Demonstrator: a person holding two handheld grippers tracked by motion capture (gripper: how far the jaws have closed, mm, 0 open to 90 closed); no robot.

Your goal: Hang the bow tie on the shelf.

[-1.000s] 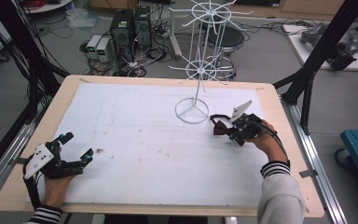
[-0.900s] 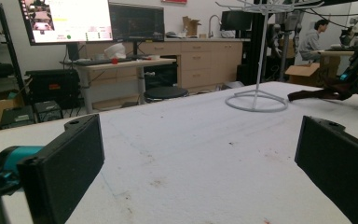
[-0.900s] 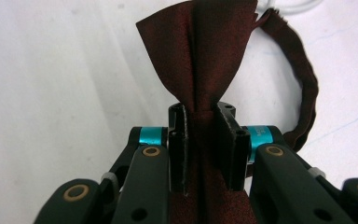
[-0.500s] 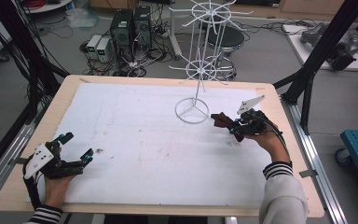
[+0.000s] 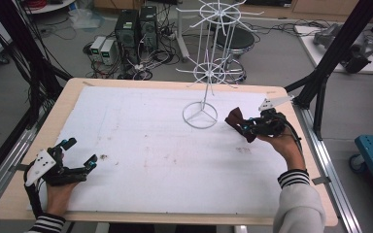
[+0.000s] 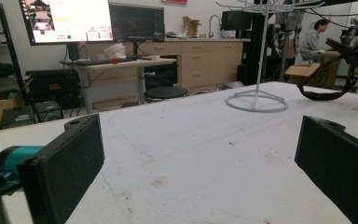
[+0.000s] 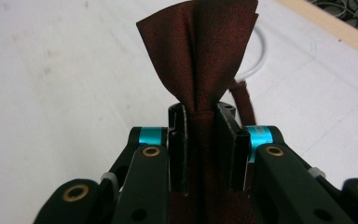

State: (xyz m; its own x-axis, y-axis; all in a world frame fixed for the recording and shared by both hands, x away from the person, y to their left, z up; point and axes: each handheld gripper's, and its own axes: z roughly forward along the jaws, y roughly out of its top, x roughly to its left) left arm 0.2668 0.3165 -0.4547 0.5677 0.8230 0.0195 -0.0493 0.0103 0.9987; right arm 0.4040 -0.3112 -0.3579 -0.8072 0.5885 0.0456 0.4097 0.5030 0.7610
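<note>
A dark red bow tie (image 5: 234,120) hangs pinched in my right gripper (image 5: 248,129), which is shut on it just right of the white wire rack's base ring (image 5: 200,115). In the right gripper view the tie (image 7: 200,56) fans out above the jaws of the right gripper (image 7: 201,116), its strap trailing behind. My left gripper (image 5: 81,153) rests at the board's near left corner, open with nothing between its pads (image 6: 70,158). The left gripper view shows the rack (image 6: 257,95) and the tie's strap (image 6: 324,93) far off.
A white foam board (image 5: 141,136) covers the wooden table. The tall wire rack (image 5: 209,73) stands at the back centre. Black frame posts (image 5: 320,92) flank the table. Computers and cables (image 5: 136,34) lie on the floor beyond.
My right hand has lifted the bow tie a little and shifted it to the right, away from the rack's base. The left hand has stayed put.
</note>
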